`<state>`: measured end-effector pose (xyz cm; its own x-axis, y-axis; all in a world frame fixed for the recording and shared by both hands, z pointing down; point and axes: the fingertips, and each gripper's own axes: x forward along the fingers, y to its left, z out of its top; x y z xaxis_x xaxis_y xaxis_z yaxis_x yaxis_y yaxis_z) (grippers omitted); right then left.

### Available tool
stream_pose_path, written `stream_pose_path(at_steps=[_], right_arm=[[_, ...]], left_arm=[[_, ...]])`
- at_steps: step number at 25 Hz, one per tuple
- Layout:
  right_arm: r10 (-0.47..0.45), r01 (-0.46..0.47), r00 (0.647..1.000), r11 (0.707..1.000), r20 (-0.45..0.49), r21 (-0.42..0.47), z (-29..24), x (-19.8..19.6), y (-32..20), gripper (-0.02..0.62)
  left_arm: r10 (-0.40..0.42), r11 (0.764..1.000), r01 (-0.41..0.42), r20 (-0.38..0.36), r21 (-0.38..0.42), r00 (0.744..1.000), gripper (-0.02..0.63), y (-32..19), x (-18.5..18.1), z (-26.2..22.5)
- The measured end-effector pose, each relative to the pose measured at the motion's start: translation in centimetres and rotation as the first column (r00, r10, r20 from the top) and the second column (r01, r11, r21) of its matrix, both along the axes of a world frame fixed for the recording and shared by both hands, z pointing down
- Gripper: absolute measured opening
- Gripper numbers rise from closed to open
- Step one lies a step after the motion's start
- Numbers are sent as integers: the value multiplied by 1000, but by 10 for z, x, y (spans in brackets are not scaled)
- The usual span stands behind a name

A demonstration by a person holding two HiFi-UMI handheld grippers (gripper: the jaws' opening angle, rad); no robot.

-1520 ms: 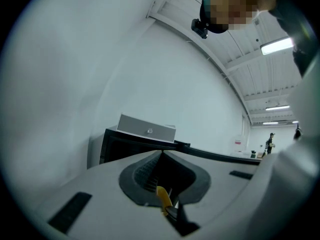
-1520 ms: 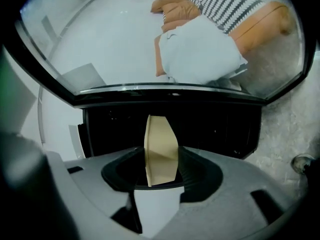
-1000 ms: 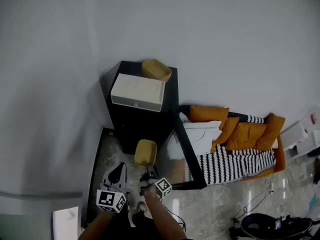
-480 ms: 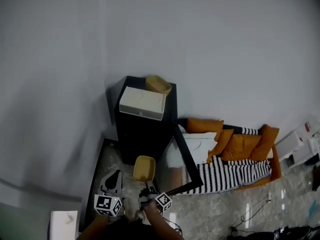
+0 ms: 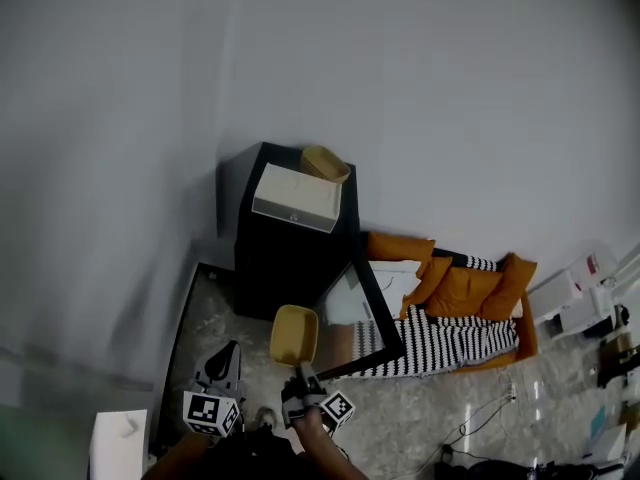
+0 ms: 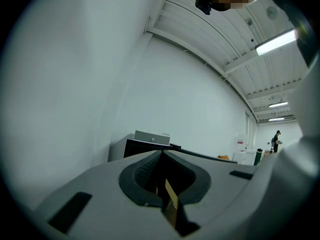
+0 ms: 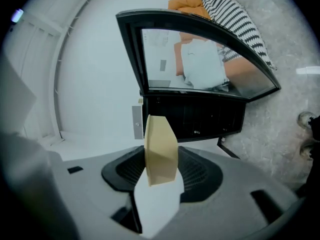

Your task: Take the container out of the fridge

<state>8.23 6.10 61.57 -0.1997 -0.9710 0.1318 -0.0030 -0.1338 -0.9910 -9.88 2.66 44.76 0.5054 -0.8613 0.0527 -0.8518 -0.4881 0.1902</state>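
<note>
My right gripper (image 5: 299,370) is shut on the rim of a yellow container (image 5: 293,334), which it holds out in front of the black fridge (image 5: 285,253). The fridge's glass door (image 5: 368,320) stands open to the right. In the right gripper view the container (image 7: 160,151) stands on edge between the jaws of the right gripper (image 7: 159,171), with the fridge (image 7: 200,118) and its door (image 7: 200,59) beyond. My left gripper (image 5: 228,356) hangs to the left of the container, jaws together and empty. The left gripper view shows the left gripper (image 6: 162,155) pointing over the fridge top at the wall.
A white box (image 5: 296,197) and a yellow bowl (image 5: 326,163) sit on top of the fridge. Orange cushions and a striped blanket (image 5: 455,320) lie to the right of the door. Cables (image 5: 480,418) run over the marble floor. A white object (image 5: 116,444) lies at the lower left.
The head view has shifted, so the fridge and both grippers sit slightly lower in the picture. The right gripper keeps its hold on the container. The left gripper stays shut.
</note>
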Motion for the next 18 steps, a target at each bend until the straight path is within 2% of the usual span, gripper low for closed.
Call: stream_pose_path(at_steps=[7,18], right_arm=[[-28,28,1000,999,-4,32,-44,-12,27,187],[-58,57,998,997,24,42,-66,-2,45,189]], left_arm=[[-9,1000,9,-4,-20,1000,5,18,-13,-6],[-35,999,35,4,-4,999,5,26,-1,1]])
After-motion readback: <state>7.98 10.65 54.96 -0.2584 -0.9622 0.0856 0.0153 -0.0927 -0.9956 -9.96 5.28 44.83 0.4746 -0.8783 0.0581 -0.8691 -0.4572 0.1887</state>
